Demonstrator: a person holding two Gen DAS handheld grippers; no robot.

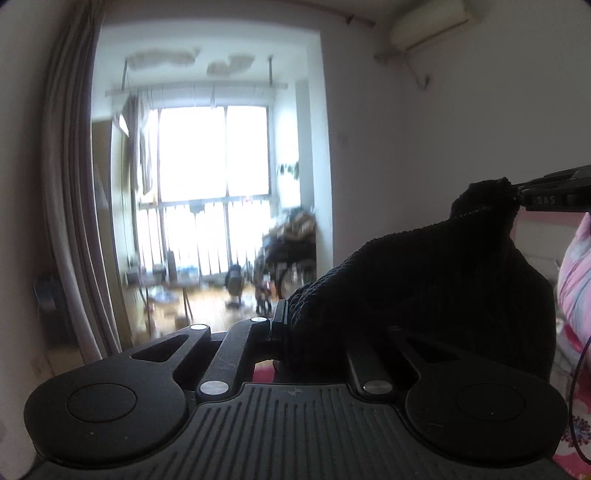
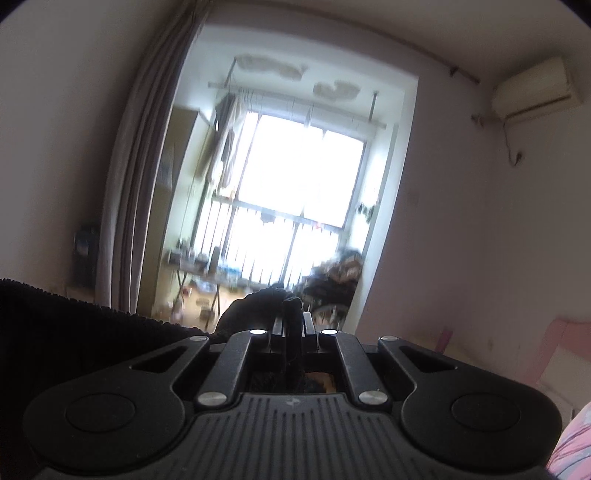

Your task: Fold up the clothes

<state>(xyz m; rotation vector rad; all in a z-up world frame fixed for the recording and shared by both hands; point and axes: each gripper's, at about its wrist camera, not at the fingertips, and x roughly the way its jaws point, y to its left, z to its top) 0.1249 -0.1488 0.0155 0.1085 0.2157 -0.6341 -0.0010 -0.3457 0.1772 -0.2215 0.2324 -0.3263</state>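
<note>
The bright window (image 1: 212, 155) fills the far wall ahead of you, with a long curtain (image 1: 74, 192) hanging to its left and an air conditioner (image 1: 428, 27) mounted high on the wall to its right. Below and right of the window sits a dark, blurred heap of things (image 1: 291, 240) that you cannot make out clearly. Nearer to you, well right of the window, a pink patterned cloth (image 1: 576, 273) shows at the frame edge. The black knitted garment (image 1: 424, 280) hangs in the air in front of the window wall, stretched between your two tools. Your left gripper (image 1: 284, 325) has its jaws pinched nearly together on one edge of that garment, which spills over its right side and rises toward your other tool. Your right gripper (image 2: 293, 325) is likewise clamped almost fully closed on a bunched fold of the garment, with the rest of the fabric trailing off to its left.
</note>
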